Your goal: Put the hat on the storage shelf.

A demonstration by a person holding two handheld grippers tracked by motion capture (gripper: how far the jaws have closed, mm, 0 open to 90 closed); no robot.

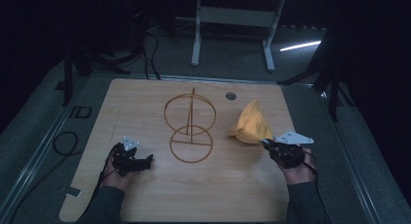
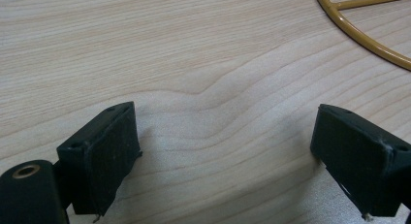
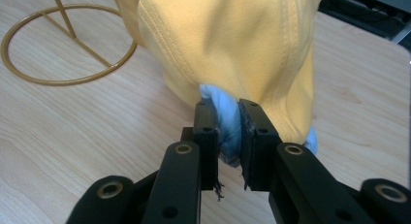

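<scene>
Two tools in play: right tool (image 3: 228, 132) clamps the yellow cap (image 1: 249, 123) by its edge, lifted beside wire stand (image 1: 190, 124); left tool (image 2: 228, 156) spread, empty on desk (image 1: 218, 185). Hanging apparently pending.

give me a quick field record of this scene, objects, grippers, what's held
surface: wooden table
stand: gold wire stand, ring base flat on the table, upright post with a second ring, mid-table
cap: yellow cap, right of the stand, bunched and lifted to a peak
left gripper: jaws wide apart, nothing between them, low over bare wood near the stand's base ring
right gripper: jaws shut on the cap's pale blue edge
</scene>
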